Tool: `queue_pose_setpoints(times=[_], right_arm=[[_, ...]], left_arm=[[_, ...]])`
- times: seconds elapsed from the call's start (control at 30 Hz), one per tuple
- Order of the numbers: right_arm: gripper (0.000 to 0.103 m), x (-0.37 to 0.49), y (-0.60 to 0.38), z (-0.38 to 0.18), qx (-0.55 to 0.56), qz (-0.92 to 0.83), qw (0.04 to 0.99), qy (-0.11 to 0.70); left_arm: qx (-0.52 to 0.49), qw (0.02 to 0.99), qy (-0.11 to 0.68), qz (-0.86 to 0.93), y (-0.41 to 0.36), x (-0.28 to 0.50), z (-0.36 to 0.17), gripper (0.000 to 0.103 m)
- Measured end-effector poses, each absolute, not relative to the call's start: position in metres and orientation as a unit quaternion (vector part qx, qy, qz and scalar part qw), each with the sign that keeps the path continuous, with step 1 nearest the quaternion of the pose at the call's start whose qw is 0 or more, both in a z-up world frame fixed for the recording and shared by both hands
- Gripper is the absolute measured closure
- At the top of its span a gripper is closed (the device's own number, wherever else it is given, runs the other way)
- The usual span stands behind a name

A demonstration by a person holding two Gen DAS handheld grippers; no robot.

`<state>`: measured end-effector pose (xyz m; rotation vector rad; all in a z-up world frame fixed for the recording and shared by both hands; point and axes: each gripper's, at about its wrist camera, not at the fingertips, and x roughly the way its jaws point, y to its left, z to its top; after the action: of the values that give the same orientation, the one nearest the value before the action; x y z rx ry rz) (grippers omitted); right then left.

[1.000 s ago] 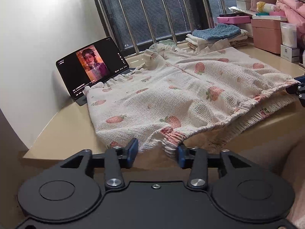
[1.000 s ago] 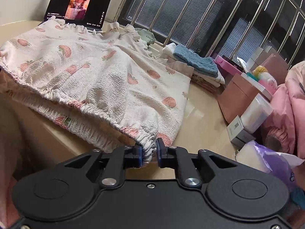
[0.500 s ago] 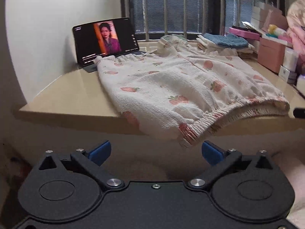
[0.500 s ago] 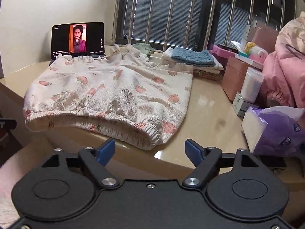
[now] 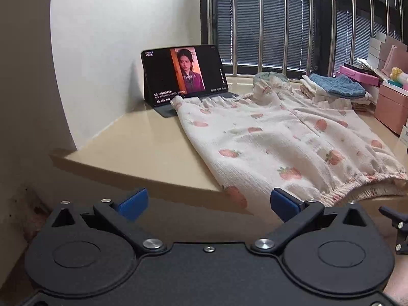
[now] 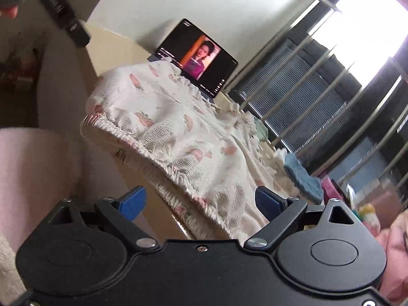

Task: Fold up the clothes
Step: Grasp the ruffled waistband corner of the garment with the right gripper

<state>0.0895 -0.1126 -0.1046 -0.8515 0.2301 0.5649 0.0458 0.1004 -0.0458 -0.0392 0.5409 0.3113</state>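
In the left wrist view we see our left gripper with its blue-padded jaws spread wide and nothing between them, held off the near edge of the glossy beige tabletop. The white crinkled garment printed with pink strawberries lies spread flat on that tabletop, its elastic hem hanging slightly over the near edge at right. Behind it a dark tablet propped in a folding case shows a video, with the garment's ruffled far edge touching its base. Further right, a stack of folded clothes topped by a blue knit piece sits near the barred window, beside pink boxes. In the right wrist view, tilted and blurred, our right gripper has its jaws opening, already far apart; the garment's gathered hem shows above the gap, but the pads do not press on it. The tablet stands beyond the cloth.
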Motion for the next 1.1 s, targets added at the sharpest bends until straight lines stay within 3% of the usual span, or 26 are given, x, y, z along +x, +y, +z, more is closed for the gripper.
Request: queue_pose_setpoints(times=[0.43, 0.7, 0.77, 0.87, 1.1], right_arm=[[0.009, 0.067, -0.027, -0.177, -0.589, 0.351, 0.728, 0.012], [0.011, 0.042, 0.003, -0.206, -0.623, 0.312, 0.708, -0.115], [0.014, 0.039, 0.007, -0.206, -0.619, 0.311, 0.711, -0.118], [0.028, 0.038, 0.01, -0.206, -0.62, 0.307, 0.715, -0.106], [0.032, 0.04, 0.015, -0.207, -0.598, 0.274, 0.751, -0.065]], left_arm=[[-0.037, 0.95, 0.257, 0.173, 0.113, 0.039, -0.02, 0.0], [-0.055, 0.948, 0.258, 0.176, 0.124, 0.039, -0.02, 0.0], [-0.063, 0.946, 0.26, 0.181, 0.129, 0.038, -0.021, 0.0], [-0.075, 0.942, 0.265, 0.189, 0.138, 0.036, -0.024, 0.0], [-0.1, 0.935, 0.276, 0.201, 0.152, 0.033, -0.03, 0.0]])
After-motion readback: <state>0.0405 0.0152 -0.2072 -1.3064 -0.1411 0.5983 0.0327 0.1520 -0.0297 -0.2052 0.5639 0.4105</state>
